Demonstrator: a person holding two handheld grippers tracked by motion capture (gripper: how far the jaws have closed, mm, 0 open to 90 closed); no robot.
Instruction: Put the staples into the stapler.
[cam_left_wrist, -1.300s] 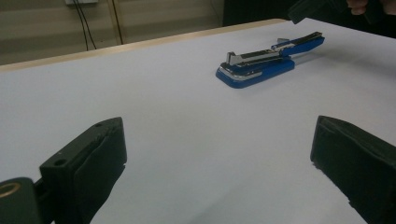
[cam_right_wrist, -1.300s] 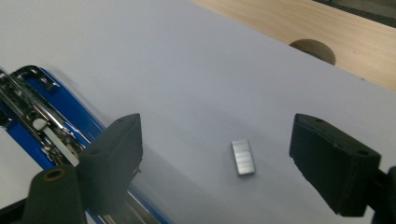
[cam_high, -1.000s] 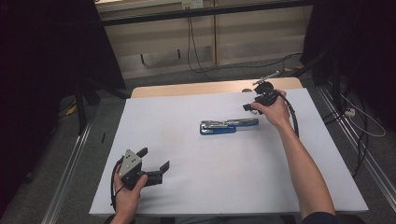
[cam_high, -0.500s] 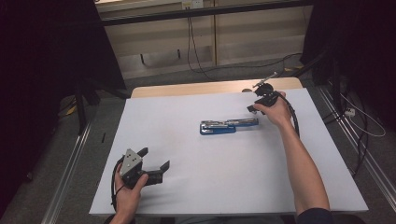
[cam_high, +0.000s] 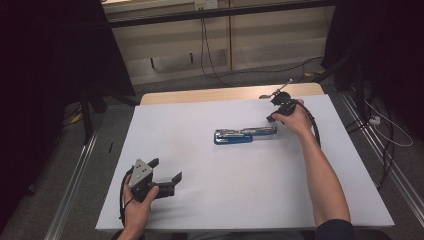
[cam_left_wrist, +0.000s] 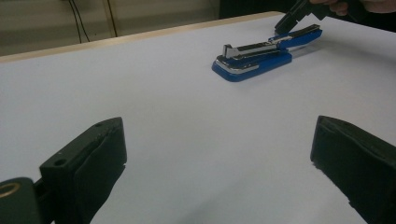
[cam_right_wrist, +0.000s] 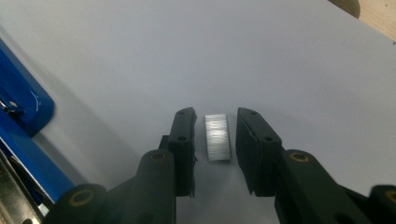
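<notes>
Staples (cam_right_wrist: 217, 137) lie flat on the white sheet (cam_right_wrist: 261, 56) as a short silver strip, squarely between the jaws of the right gripper (cam_right_wrist: 215, 140), with a thin gap showing on either side. Those jaws have just been closing around the strip and do not yet press on it, so the good move is probably to finish the squeeze slowly, pads low to the sheet and parallel to the strip's long edges (a skewed pinch could snap it or flick it away). The open blue stapler (cam_right_wrist: 21, 135) sits just off to that gripper's left, its tray likely the strip's destination. The left gripper (cam_left_wrist: 219, 154) rests well short of the stapler (cam_left_wrist: 261, 53), jaws spread wide and holding nothing; it could steady the base later.
</notes>
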